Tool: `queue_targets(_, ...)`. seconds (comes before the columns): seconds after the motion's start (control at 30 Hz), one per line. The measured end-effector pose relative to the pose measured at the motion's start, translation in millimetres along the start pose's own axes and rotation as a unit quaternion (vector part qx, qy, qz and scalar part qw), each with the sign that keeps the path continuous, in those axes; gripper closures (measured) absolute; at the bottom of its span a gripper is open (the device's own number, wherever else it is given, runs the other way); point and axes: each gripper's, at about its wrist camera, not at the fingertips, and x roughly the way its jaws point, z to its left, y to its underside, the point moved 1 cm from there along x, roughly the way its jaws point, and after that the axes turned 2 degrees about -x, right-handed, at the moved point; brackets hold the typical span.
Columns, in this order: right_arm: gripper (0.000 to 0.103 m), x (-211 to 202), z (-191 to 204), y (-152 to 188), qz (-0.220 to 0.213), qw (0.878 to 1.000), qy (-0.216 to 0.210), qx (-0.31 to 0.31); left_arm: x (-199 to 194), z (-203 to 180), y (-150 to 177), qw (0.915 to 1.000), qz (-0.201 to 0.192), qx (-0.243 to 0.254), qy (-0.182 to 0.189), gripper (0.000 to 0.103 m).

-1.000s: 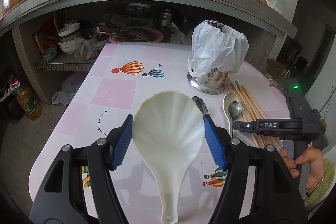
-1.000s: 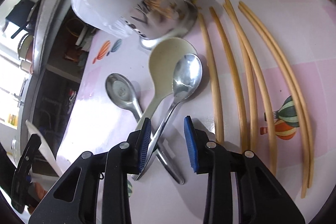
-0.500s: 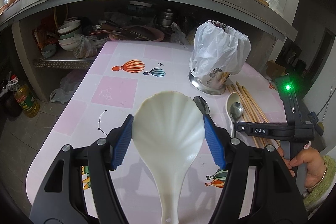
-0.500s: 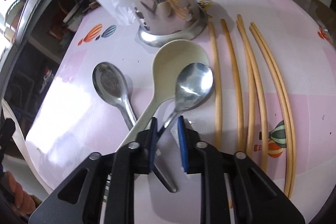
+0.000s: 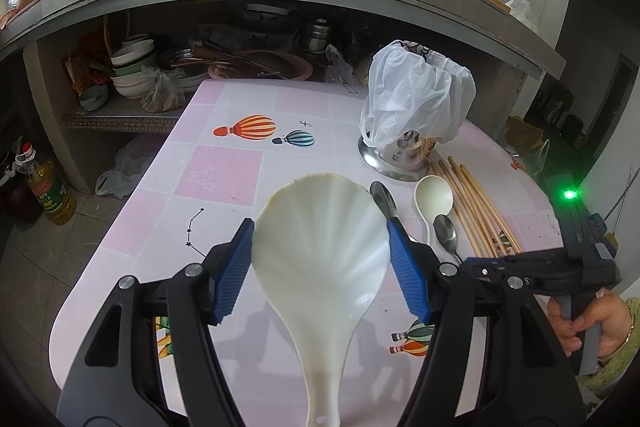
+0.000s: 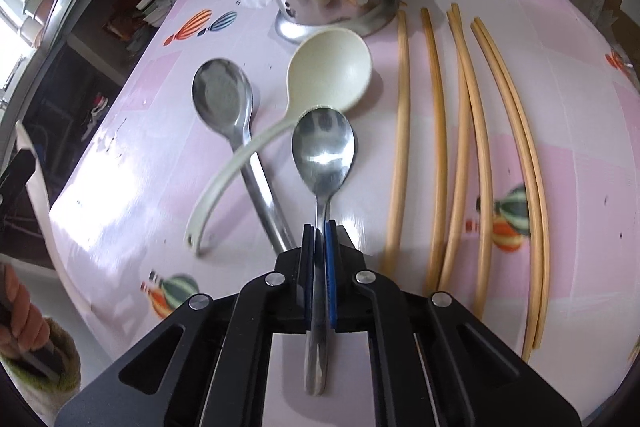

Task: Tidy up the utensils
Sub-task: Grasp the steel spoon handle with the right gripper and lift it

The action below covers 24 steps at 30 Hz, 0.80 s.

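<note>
Left wrist view. The left tool is hanging over the tabletop, its blue pads clamped on both edges of the white rice paddle, handle trailing toward six o'clock. The hold is on the wide, curved blade, so I judge it could pivot or slide out if the wrist tips. At two o'clock the steel utensil holder is standing under a loose white plastic bag; that bag is draping over the mouth and could snag anything being lowered in. At three o'clock a hand is gripping the right tool's handle.

Right wrist view. The right tool has just been closing and is now pinching the thin neck of a small steel spoon, bowl pointing to twelve o'clock. The grip is narrow and the metal slick, so the spoon may be swinging or slipping as it lifts. Its bowl is lying just beside the cream ladle, whose handle is crossing over the large steel spoon at ten o'clock; a careless lift could drag that ladle. The bamboo chopsticks are lying loose from one to four o'clock, near enough to be knocked and rolled. The holder sits at twelve o'clock, its base nearly touching the ladle's bowl.
</note>
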Motion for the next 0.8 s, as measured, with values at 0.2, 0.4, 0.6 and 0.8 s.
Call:
queue_targets(0.2, 0.097, -6.4, -4.8, 12.9, 0.006, 1.000, -0.013, 0.005, -0.4, -1.5, 0.6, 1.0000, 0.000, 0.001, 0.000, 0.040)
queue_targets(0.4, 0.065, -15.1, -0.6, 9.3, -0.017, 1.000, -0.011, -0.015, -1.2, -2.4, 0.6, 1.0000, 0.000, 0.003, -0.001, 0.040)
queue_targets(0.6, 0.052, -21.9, 10.5, -10.8, -0.059, 0.996, 0.005, -0.062, -2.0, -2.3, -1.1, 1.0000, 0.000, 0.001, -0.004, 0.040)
queue_targets(0.8, 0.052, -11.3, 11.9, -25.3, -0.062, 0.993, 0.032, -0.095, 0.4, -0.2, -1.8, 1.0000, 0.002, 0.002, -0.007, 0.040)
